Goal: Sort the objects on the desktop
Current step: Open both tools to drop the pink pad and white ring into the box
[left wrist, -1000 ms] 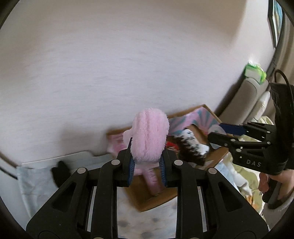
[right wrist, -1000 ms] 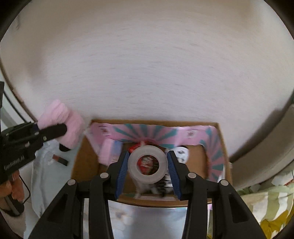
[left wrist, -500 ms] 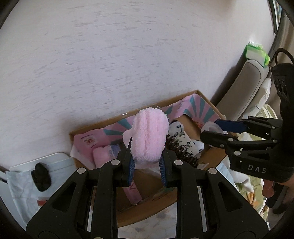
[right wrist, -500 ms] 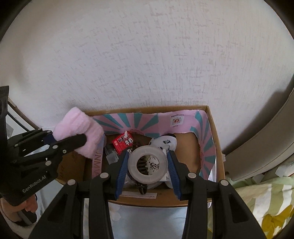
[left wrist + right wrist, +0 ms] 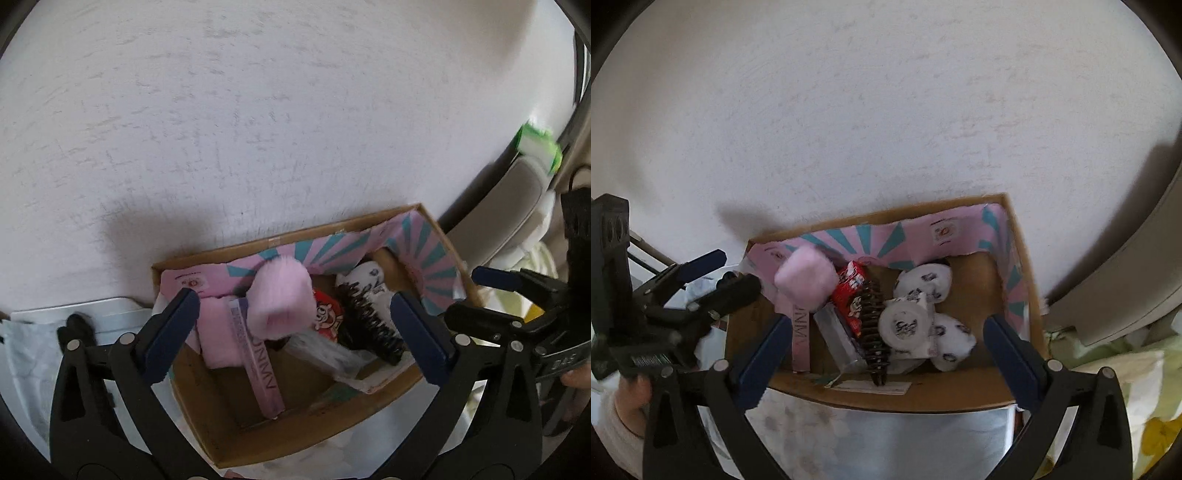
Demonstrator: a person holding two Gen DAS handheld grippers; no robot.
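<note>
Where it lies boxed, pink strip (image 5: 263,369) (reads "UNNY"), red snack packet (image 5: 851,295)

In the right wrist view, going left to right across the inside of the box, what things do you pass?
Pink plush → red snack packet → black hair claw → tape roll → pink-and-teal lining on the cardboard box's right wall.

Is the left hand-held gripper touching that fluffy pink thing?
Apart. The left wrist view shows the left hand-held gripper opening, clear gaps beside the fluffy pink thing.

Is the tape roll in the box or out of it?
In. The tape roll lies inside the box, free of both pads.
</note>
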